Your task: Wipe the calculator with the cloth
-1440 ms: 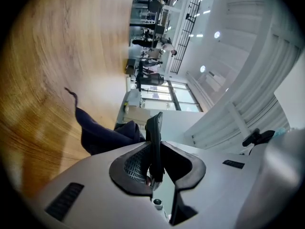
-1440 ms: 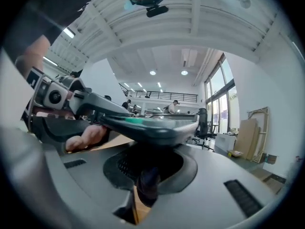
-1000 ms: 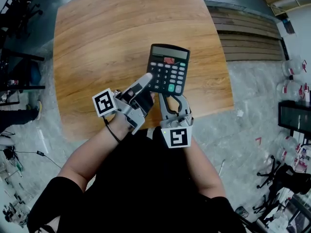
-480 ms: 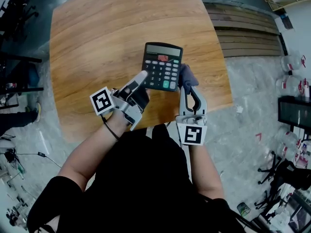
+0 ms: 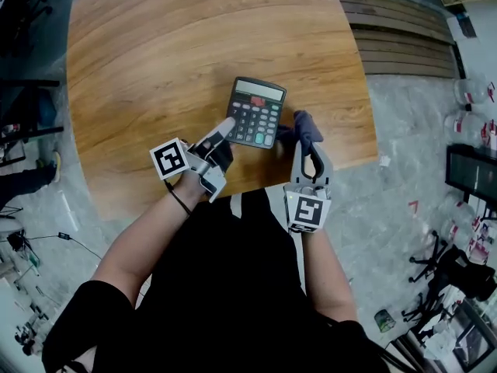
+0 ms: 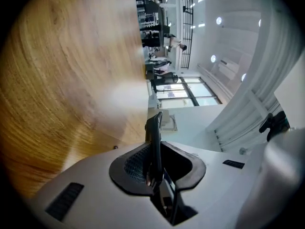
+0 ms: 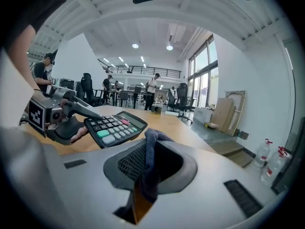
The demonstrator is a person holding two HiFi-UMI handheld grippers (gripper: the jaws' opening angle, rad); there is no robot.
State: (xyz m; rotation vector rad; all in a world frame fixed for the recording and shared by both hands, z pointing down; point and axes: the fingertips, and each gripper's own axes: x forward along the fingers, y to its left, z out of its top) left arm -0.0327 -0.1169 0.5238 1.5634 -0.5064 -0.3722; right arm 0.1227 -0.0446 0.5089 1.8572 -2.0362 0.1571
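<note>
A black calculator (image 5: 255,113) with grey keys hangs low over the wooden table (image 5: 155,61), keys up. My left gripper (image 5: 224,130) is shut on its near left corner. In the left gripper view the calculator (image 6: 154,142) shows edge-on, clamped between the jaws. My right gripper (image 5: 304,140) is shut on a dark blue-grey cloth (image 5: 304,125), just right of the calculator and apart from it. In the right gripper view the cloth (image 7: 150,159) sticks up between the jaws. Beyond it to the left are the calculator (image 7: 114,126) and the left gripper (image 7: 59,113).
The table's front edge (image 5: 256,186) lies just below both grippers. Wooden planks (image 5: 400,41) lie on the floor to the right, with plastic bottles (image 5: 468,103) farther right. People and office chairs (image 7: 178,97) stand far behind the table.
Both grippers have sunk toward the table, bringing the calculator lower. The right gripper with the cloth moved from under the calculator's near edge out to its right side.
</note>
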